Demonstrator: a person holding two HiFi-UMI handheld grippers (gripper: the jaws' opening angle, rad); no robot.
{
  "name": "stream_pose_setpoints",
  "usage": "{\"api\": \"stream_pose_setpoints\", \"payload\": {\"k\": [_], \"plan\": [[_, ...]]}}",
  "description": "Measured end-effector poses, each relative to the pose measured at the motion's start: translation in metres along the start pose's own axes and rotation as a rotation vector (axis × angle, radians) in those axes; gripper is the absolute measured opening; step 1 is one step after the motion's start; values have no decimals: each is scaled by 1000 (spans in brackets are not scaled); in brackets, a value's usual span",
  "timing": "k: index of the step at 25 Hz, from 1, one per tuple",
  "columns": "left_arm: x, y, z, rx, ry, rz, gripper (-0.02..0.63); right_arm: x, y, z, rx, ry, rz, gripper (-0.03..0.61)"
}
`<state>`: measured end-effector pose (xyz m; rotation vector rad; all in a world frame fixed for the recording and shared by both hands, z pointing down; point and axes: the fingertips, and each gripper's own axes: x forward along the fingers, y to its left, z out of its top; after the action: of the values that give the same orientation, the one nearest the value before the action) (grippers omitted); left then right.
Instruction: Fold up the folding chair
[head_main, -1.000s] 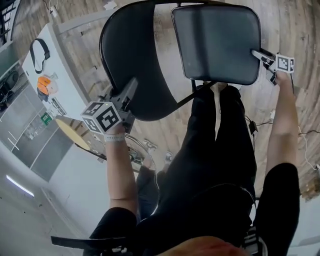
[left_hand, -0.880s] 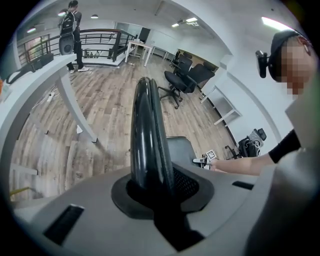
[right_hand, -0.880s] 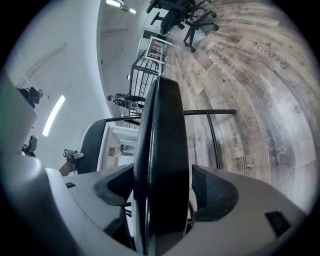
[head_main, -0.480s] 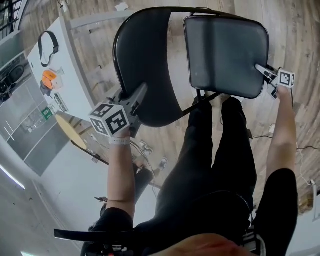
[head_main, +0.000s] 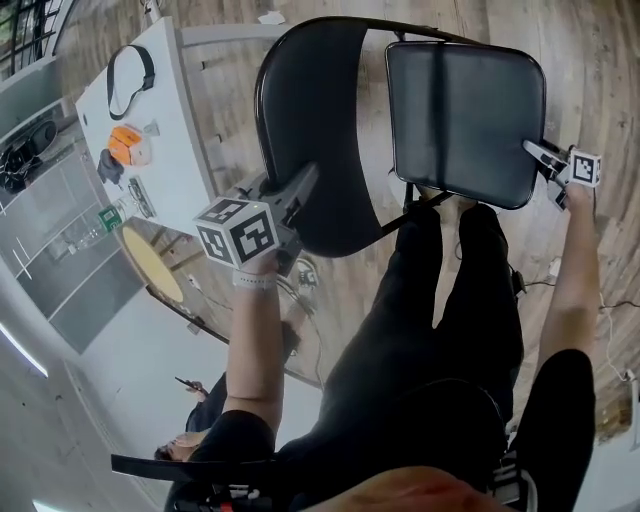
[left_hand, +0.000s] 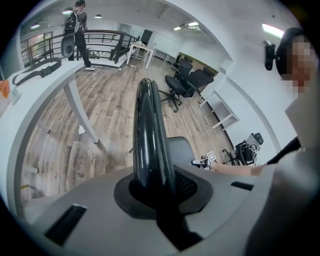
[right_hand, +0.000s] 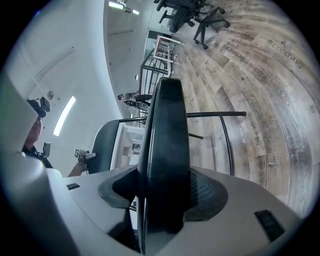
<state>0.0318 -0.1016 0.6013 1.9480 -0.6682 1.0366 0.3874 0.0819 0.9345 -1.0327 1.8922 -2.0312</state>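
Note:
A black folding chair stands in front of me, seen from above in the head view, with its curved backrest (head_main: 310, 120) on the left and its padded seat (head_main: 465, 110) on the right. My left gripper (head_main: 300, 188) has the backrest's rim (left_hand: 148, 130) between its jaws, which are closing and press on it. My right gripper (head_main: 537, 152) has the seat's edge (right_hand: 167, 130) between its jaws, which are also closing onto it. The thin black frame tubes (right_hand: 222, 130) run past the seat over the wooden floor.
A white table (head_main: 175, 150) at the left carries a black strap (head_main: 128, 80) and an orange object (head_main: 128, 145). A round yellowish tabletop (head_main: 150, 262) lies below it. Office chairs (left_hand: 187, 82) and a standing person (left_hand: 77, 25) are farther off.
Both grippers have lifted a little with the chair, which now sits further right and lower in the head view. The white table shows more fully at the left.

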Motion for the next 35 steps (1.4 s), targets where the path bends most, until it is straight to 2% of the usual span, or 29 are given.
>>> {"api": "stream_pose_setpoints", "payload": {"k": [1,2,7,11,17,23,29,35], "plan": [[-6,3,2,2,1,3,51,9,24,1,3,-10,102,267],[-13,8,4,3,2,4,50,14,43,0,2,-10,165,267],[-49,35,11,4,2,10,51,38,124,-7,-89,67,266,239],[-76,60,17,-3,10,-1,51,64,189,-9,-82,90,376,201],[-112,104,27,7,10,4,51,127,280,-18,-145,130,499,115],[-130,128,26,1,9,8,51,177,327,-30,-213,199,481,112],[-149,144,30,9,11,26,51,229,373,-39,-121,167,536,112],[-164,160,34,14,6,50,51,284,405,-48,-107,184,492,114]]}}
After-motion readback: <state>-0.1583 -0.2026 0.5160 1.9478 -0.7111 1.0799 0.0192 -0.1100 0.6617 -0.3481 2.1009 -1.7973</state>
